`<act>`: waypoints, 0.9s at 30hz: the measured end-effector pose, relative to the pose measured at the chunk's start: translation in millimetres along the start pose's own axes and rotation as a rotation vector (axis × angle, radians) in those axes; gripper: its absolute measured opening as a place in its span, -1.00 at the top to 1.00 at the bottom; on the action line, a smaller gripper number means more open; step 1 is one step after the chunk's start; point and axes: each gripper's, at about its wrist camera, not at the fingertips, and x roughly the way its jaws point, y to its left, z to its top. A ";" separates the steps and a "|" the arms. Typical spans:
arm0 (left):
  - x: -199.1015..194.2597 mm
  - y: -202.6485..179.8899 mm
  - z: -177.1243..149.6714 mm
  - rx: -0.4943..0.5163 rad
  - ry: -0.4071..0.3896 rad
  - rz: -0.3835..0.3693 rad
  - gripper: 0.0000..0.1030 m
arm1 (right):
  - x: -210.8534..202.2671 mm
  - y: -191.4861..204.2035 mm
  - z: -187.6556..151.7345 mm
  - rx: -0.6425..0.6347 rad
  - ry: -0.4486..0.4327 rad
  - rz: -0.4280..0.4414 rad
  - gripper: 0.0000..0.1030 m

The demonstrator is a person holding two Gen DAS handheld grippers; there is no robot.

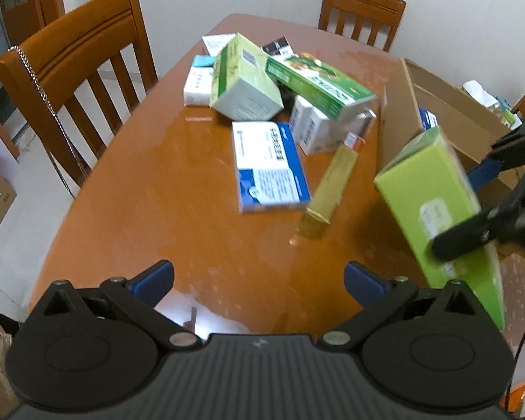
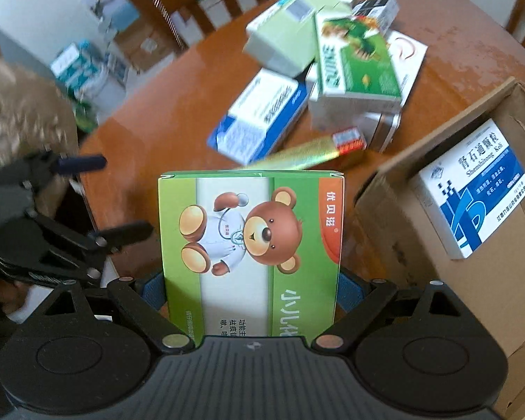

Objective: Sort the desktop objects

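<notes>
My right gripper (image 2: 252,290) is shut on a green medicine box with a cartoon bear (image 2: 252,245), held above the table edge beside an open cardboard box (image 2: 378,217). The left wrist view shows that same green box (image 1: 434,196) tilted in the right gripper (image 1: 472,206). A blue and white box (image 2: 472,189) lies inside the cardboard box (image 1: 395,115). My left gripper (image 1: 259,280) hangs open and empty over the near table edge; the right wrist view shows this left gripper (image 2: 105,197) at the left. Several medicine boxes lie piled mid-table.
The pile includes a blue-white flat box (image 1: 269,168), a long gold box (image 1: 332,185), a dark green box (image 1: 318,84) and a pale green box (image 1: 245,80). Wooden chairs (image 1: 77,70) (image 1: 360,10) stand around the brown table (image 1: 157,192). Cartons sit on the floor.
</notes>
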 end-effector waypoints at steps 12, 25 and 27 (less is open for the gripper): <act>-4.2 -2.2 -16.1 -0.079 0.030 0.016 -1.00 | 46.4 13.2 -35.1 -0.257 0.089 -0.130 -0.84; -1.9 -3.5 -14.2 -0.096 0.021 0.012 -1.00 | 56.4 7.5 -43.5 -0.267 0.123 -0.173 -0.96; -1.2 -2.4 -13.0 -0.097 0.021 0.013 -1.00 | 56.1 5.9 -46.0 -0.253 0.122 -0.175 -0.97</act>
